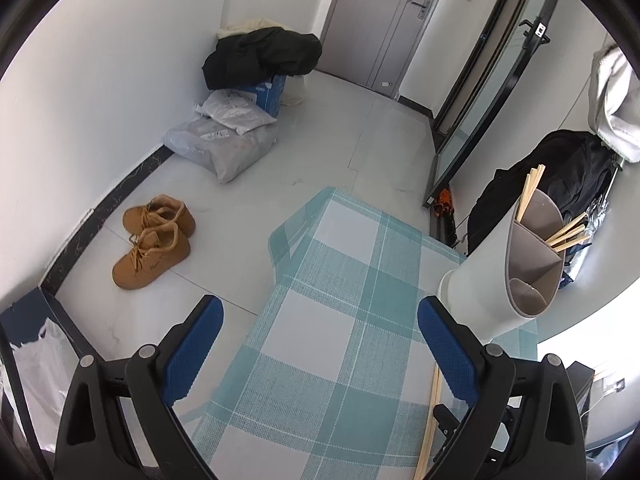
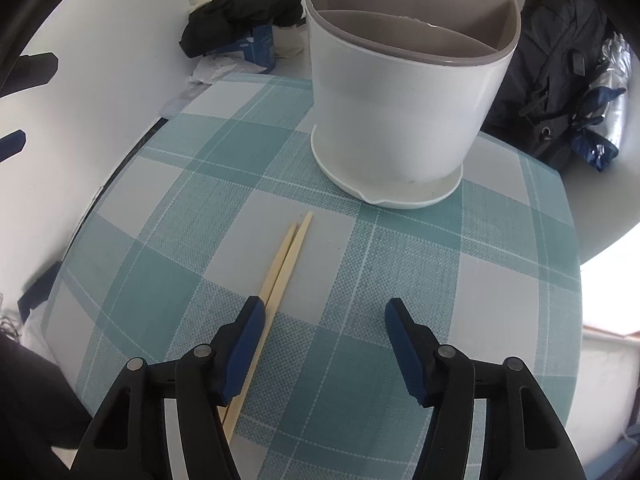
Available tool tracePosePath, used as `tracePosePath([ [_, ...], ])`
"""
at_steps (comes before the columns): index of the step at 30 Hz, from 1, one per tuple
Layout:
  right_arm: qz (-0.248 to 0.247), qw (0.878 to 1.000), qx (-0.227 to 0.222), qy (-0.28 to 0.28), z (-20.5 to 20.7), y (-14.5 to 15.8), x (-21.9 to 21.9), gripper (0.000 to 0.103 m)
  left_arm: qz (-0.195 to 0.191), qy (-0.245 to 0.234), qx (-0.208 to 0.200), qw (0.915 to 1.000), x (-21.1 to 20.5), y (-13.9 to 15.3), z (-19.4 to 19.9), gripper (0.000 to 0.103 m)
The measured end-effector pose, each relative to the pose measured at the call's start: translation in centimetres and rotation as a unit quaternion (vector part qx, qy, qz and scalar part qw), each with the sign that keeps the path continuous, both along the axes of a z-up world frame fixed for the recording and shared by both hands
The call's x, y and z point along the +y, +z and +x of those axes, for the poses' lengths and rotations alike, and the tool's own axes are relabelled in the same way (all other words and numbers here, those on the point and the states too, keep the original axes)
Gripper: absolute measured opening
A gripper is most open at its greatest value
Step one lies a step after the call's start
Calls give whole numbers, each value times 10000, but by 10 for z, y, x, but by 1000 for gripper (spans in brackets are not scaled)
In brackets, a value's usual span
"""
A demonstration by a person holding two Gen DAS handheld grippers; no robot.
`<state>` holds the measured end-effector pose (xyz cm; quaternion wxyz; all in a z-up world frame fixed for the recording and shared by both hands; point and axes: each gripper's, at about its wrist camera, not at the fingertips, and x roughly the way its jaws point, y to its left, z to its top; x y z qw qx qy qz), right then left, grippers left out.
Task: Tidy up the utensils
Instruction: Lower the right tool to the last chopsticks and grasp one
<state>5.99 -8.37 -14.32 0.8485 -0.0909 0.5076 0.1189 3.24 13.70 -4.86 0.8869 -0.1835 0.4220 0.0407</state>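
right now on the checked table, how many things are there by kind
Loose pale wooden chopsticks lying on the teal checked tablecloth: 2
White utensil holder with grey divided insert: 1
Total: 3
More chopsticks stand in the holder's far compartment, too bunched to count.

A: How does the left gripper point(image 1: 320, 320) stand?

B: Tilted steeply downward, its two black arms spread wide, the blue-padded fingers point(image 1: 196, 344) far apart with nothing between them.

A: And the right gripper point(image 2: 324, 328)?

B: Also angled down, low over the tabletop point(image 2: 360, 280). Its jaws stand partly apart. The left blue pad sits right at a pair of chopsticks point(image 2: 286, 252), though the pads do not press on them. The right pad is clear of everything.
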Motion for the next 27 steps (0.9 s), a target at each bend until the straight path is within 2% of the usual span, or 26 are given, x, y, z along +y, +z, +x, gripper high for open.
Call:
tracePosePath([
  [3, -35, 9999, 62, -101, 2, 1, 1, 61, -6, 38, 21, 10000, 3, 0, 0, 95],
  [8, -266, 9996, 60, -6, 7, 2, 17, 51, -12, 115, 16, 9999, 9, 0, -1, 95],
  [12, -335, 9992, 215, -55, 10, 0, 25, 37, 7, 154, 1, 9999, 13, 0, -2, 95],
  [14, -392, 9990, 191, -39, 8, -1, 28, 36, -3, 172, 25, 9998, 15, -1, -2, 95],
  [17, -268, 9994, 237, -31, 9, -1, 28, 31, -36, 166, 55, 9998, 16, -3, -1, 95],
  [21, -67, 9995, 312, -50, 9, -1, 23, 18, -17, 140, 68, 9999, 17, -2, -2, 95],
  [27, 46, 9990, 440, -9, 4, 0, 11, 9, -87, 139, 129, 9998, 20, -5, -1, 95],
])
